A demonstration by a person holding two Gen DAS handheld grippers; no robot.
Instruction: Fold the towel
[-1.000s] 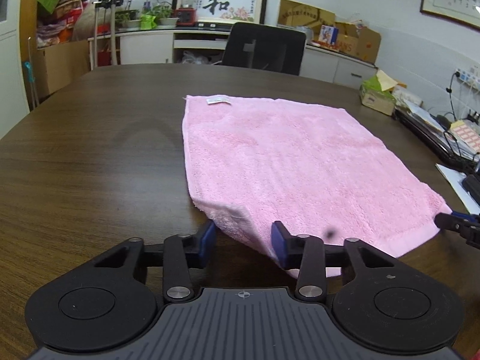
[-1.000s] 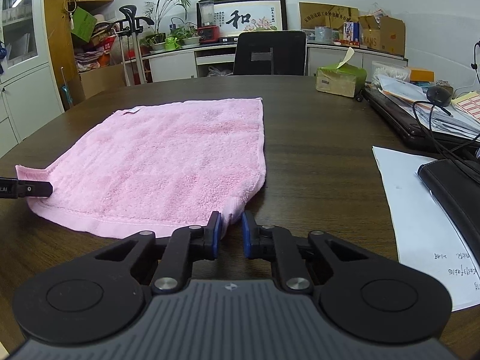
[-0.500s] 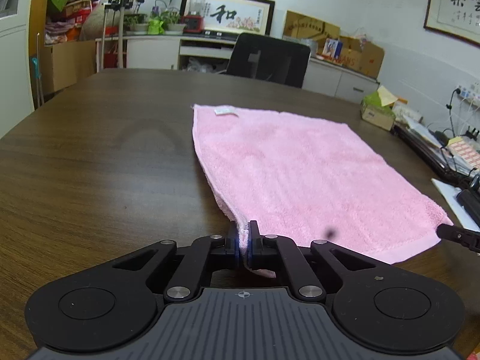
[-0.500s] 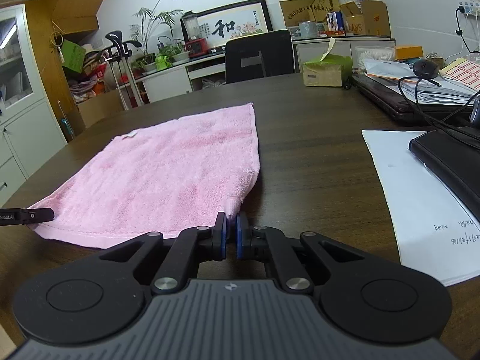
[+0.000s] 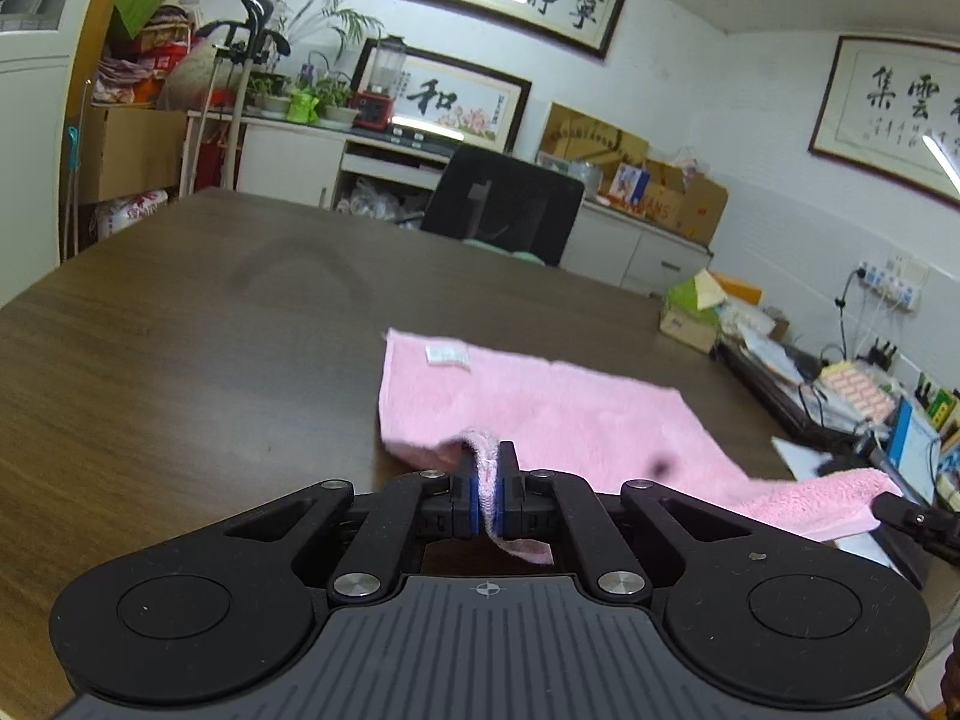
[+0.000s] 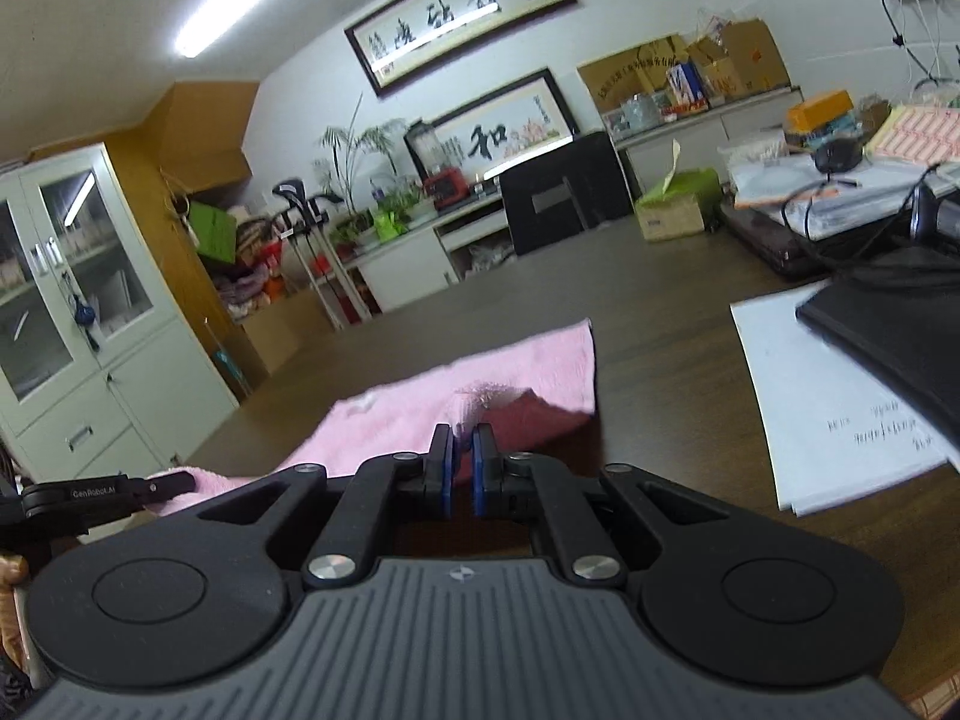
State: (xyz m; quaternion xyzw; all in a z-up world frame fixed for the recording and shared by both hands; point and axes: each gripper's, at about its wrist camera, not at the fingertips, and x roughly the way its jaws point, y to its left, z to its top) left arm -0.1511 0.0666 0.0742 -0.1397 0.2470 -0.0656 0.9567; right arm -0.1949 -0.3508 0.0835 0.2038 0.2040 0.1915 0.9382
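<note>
Pinching towel (image 5: 558, 414), both tongs (lifted corners)

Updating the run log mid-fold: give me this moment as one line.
phase: near edge lifted | left gripper: shut on pink towel corner | right gripper: shut on other near corner | far edge: on table

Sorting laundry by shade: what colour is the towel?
Pink towel, plain; clearest in the left wrist view.
</note>
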